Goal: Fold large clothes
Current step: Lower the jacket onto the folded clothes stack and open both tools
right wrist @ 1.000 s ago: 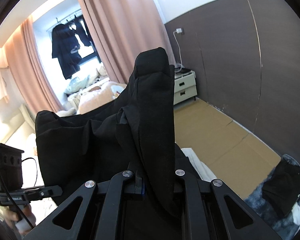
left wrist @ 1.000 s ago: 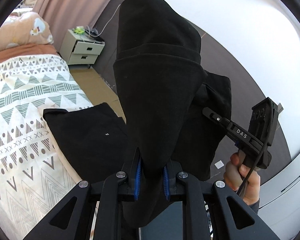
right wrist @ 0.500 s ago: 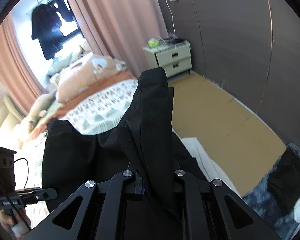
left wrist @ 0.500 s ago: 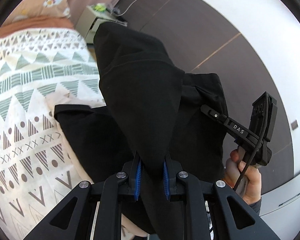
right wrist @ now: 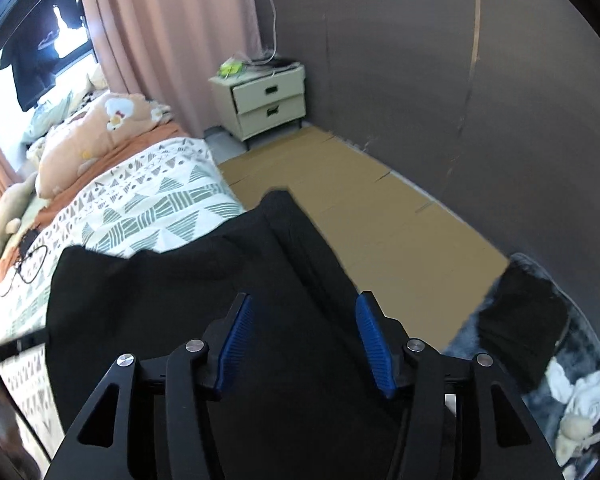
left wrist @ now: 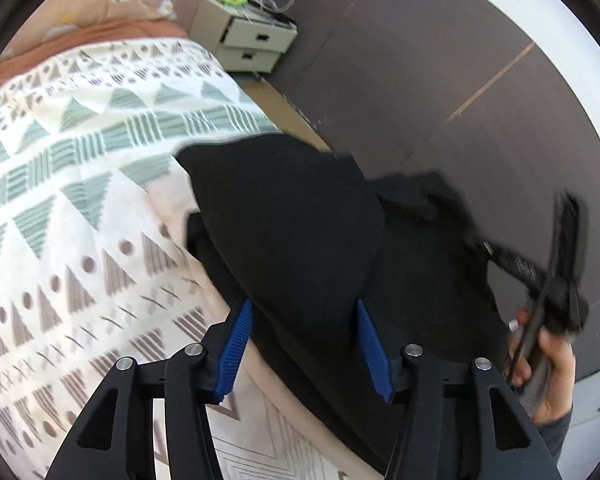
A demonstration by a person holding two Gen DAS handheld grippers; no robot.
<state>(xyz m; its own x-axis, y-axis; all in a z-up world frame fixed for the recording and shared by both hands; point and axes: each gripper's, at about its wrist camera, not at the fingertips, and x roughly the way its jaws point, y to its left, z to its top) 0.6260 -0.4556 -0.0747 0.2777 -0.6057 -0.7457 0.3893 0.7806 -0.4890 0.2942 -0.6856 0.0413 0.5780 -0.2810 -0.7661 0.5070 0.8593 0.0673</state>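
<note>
Black garment (left wrist: 292, 232) on bed (left wrist: 80, 200), far hand-held gripper (left wrist: 540, 276) blurred

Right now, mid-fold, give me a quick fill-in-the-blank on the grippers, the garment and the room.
1. The left gripper and the right gripper are both ____.
2. The garment is ____ in colour.
3. It lies on the patterned ____.
4. The nightstand has ____ drawers.

Missing words: open; black; bed; two

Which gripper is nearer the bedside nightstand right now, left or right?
Hard to call. Both the left gripper and the right gripper are open over the black garment on the bed, with the nightstand well beyond both.
</note>
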